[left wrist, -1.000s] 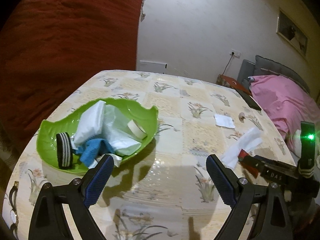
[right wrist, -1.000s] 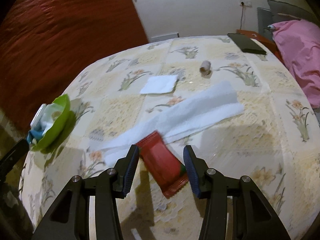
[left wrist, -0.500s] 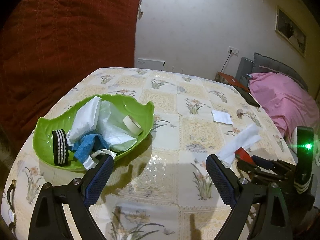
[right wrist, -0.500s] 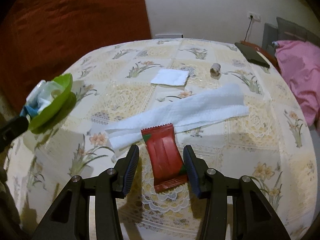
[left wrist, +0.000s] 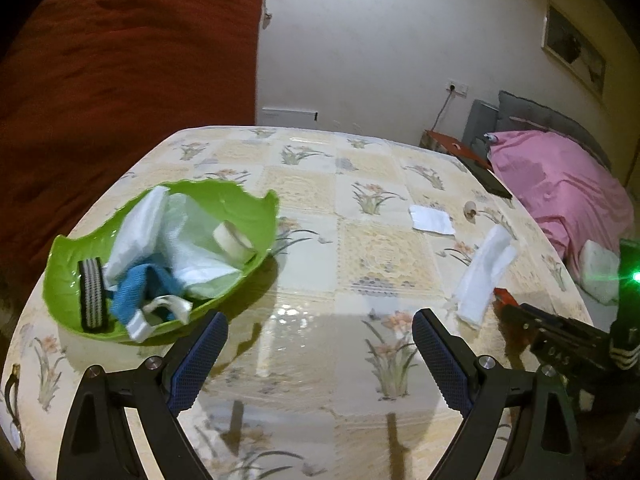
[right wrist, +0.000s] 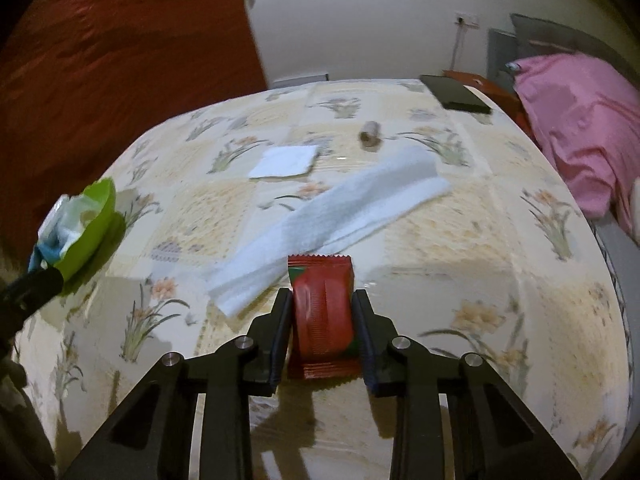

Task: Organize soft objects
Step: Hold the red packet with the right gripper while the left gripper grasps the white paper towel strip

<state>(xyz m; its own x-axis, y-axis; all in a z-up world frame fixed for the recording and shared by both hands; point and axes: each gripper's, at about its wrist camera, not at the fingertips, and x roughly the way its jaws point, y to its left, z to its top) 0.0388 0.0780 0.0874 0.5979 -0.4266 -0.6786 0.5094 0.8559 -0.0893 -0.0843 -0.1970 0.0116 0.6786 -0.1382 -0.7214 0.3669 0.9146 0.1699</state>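
Nearest in the right wrist view, the right gripper (right wrist: 322, 326) is seen with its fingers (right wrist: 280, 328) drawn in tight against both long sides of a red foil packet (right wrist: 322, 312); half a second ago the same fingers stood apart with the packet lying loose between them, so a grasp has just been made. The packet appears to rest on the surface (right wrist: 460, 280) or only just above it; a lift cannot be told. Its serrated far end touches, or slightly overlaps, the near edge of a long white paper towel strip (right wrist: 332, 216), which is laid slantwise across the floral tablecloth. Beyond the strip, a small folded white tissue (right wrist: 286, 161) and a small roll (right wrist: 370, 135) are seen, and farther back a dark flat phone-like object (right wrist: 456, 98) lies at the far edge. In the left wrist view, the left gripper (left wrist: 320, 356) is held over bare cloth with its fingers (left wrist: 198, 364) spread wide and nothing between them. Just beyond it to the left, a green leaf-shaped bowl (left wrist: 248, 204) is seen, already filled with white tissue packs, a blue cloth, a striped band and a tape roll. With the packet now gripped, the next step is judged to be its carrying across to that bowl, which stands well apart from it; the towel strip could be dragged along if the overlap catches.
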